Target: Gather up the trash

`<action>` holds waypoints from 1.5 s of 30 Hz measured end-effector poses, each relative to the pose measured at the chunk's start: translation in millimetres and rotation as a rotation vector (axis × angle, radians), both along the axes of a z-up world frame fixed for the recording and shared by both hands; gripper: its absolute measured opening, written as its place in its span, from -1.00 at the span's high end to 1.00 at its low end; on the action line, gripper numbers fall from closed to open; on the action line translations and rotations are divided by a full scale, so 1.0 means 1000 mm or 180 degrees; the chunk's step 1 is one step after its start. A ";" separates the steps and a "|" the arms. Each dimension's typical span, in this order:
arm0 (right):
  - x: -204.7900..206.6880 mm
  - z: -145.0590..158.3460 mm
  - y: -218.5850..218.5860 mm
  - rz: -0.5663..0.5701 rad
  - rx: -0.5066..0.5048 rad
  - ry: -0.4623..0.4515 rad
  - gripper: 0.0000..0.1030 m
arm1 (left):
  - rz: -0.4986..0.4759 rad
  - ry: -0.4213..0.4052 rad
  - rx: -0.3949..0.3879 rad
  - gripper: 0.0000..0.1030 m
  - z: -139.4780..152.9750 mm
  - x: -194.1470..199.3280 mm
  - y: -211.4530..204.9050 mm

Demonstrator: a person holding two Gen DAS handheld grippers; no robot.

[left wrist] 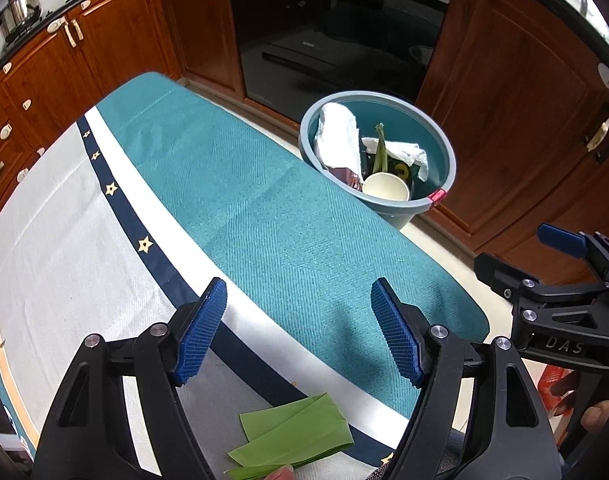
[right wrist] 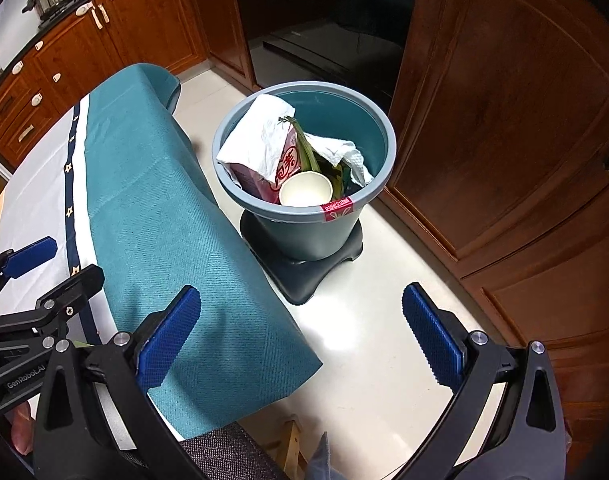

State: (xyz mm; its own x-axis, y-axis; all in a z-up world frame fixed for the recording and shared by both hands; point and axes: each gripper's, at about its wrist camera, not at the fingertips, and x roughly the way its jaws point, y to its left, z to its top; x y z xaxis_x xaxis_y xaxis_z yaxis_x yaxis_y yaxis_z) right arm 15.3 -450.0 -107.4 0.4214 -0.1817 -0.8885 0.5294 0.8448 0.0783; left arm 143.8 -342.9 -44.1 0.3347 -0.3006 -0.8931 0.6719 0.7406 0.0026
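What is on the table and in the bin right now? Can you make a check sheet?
Surface: table under a teal and white cloth.
Job's things: green leaf pieces on the cloth's near edge; bin on a dark stand on the floor, holding paper cup, white tissues, a red-printed packet.
Clutter: nothing seen.
Grippers: left gripper open, empty; right gripper open, empty.
Cables: nothing seen.
Surroundings: wooden cabinets, oven, pots on the stove.
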 end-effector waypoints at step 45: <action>-0.002 0.009 -0.004 -0.0006 0.0009 -0.0034 -0.89 | -0.0125 -0.0139 0.0072 -0.47 0.013 -0.010 -0.002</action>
